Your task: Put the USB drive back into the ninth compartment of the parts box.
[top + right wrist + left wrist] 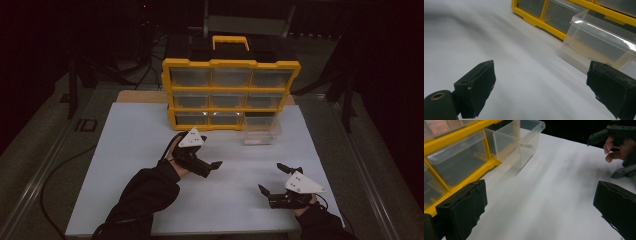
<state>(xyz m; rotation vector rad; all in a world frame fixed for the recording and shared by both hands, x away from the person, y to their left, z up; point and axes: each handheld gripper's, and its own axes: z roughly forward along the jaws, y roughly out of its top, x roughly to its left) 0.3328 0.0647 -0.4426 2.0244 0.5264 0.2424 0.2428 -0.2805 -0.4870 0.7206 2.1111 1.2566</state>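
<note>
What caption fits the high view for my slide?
Both open grippers, left gripper and right gripper, hover above the white table near a clear drawer pulled from the yellow organizer.

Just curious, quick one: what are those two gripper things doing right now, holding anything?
Left gripper: open, holding nothing, over the white table.
Right gripper: open, holding nothing, near the clear drawer.
</note>
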